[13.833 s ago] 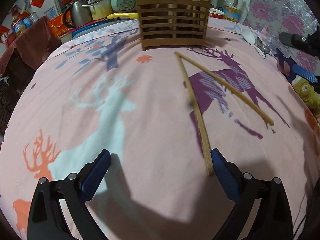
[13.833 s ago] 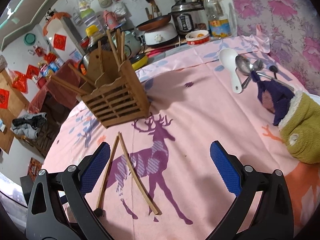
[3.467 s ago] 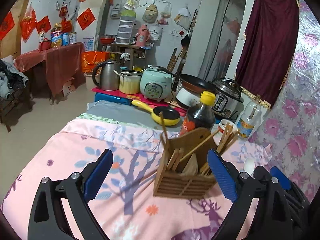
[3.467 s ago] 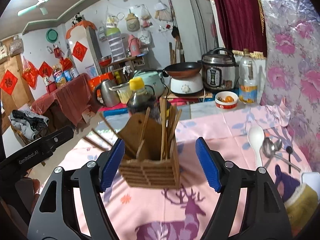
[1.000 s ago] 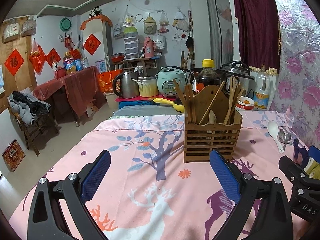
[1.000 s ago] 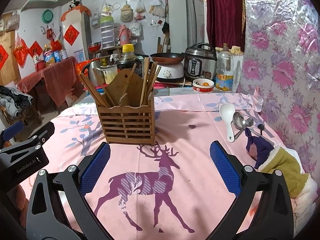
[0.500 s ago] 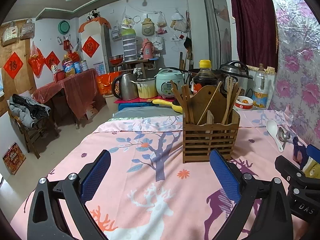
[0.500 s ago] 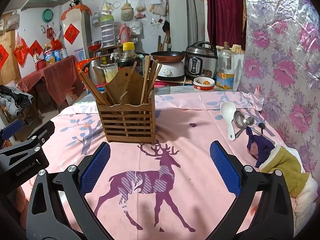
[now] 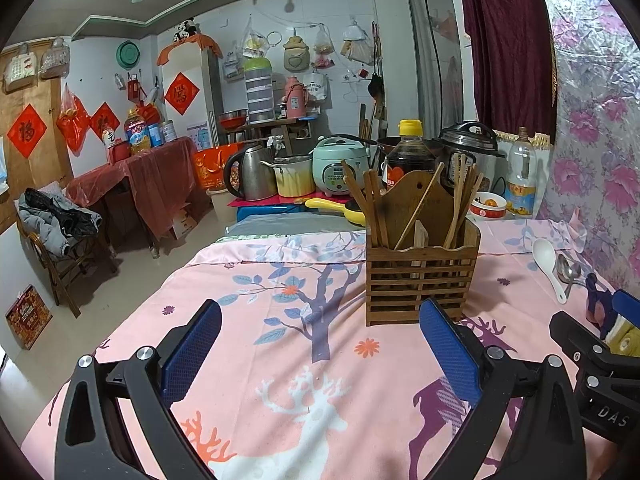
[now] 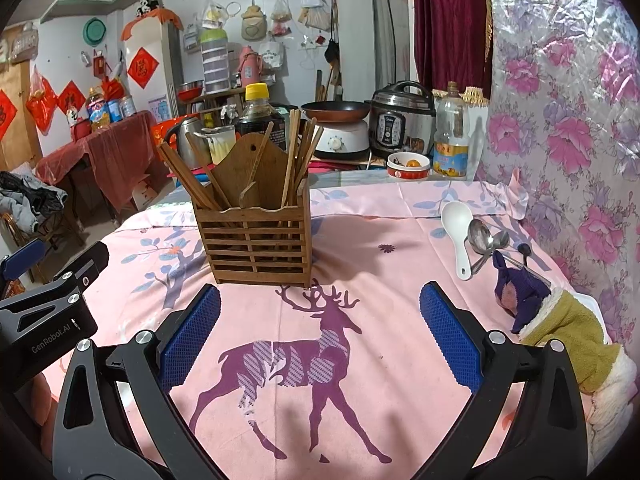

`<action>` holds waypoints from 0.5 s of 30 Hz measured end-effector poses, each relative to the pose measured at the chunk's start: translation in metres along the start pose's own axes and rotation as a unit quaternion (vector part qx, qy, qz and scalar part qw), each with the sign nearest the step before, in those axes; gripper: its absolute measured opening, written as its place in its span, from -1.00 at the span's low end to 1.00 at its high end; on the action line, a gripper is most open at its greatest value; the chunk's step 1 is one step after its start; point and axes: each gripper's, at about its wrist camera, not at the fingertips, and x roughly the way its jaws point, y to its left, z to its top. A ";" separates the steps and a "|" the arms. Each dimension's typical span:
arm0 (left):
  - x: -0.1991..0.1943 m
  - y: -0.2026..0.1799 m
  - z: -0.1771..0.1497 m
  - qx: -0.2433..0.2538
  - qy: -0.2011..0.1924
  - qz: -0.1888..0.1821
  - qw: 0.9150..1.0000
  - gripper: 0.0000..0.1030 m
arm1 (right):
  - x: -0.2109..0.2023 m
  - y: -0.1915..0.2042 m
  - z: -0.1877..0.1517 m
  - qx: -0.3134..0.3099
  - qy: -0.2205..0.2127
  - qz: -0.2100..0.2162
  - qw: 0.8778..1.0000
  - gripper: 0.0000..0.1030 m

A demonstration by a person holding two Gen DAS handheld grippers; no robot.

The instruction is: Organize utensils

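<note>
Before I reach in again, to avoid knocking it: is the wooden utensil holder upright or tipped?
Upright. The wooden utensil holder sits flat on the tablecloth, with chopsticks standing in it.

bright indoor light, sharp, fisheye-warped dark edges

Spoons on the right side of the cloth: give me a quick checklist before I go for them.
1. Right hand-held gripper open and empty: ok.
2. Left hand-held gripper open and empty: ok.
3. White spoon in view, lying flat on the cloth: ok.
4. Metal spoons separate enough to take one at a time: not ok, they overlap, and their handles run under the purple sock.
5. Holder upright, chopsticks inside: ok.
6. Free compartment in the holder for spoons: cannot tell from these views.
</note>
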 end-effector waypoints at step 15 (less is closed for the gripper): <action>-0.002 -0.005 -0.003 0.007 -0.001 -0.010 1.000 0.89 | 0.000 0.000 0.000 -0.001 0.000 0.000 1.000 0.87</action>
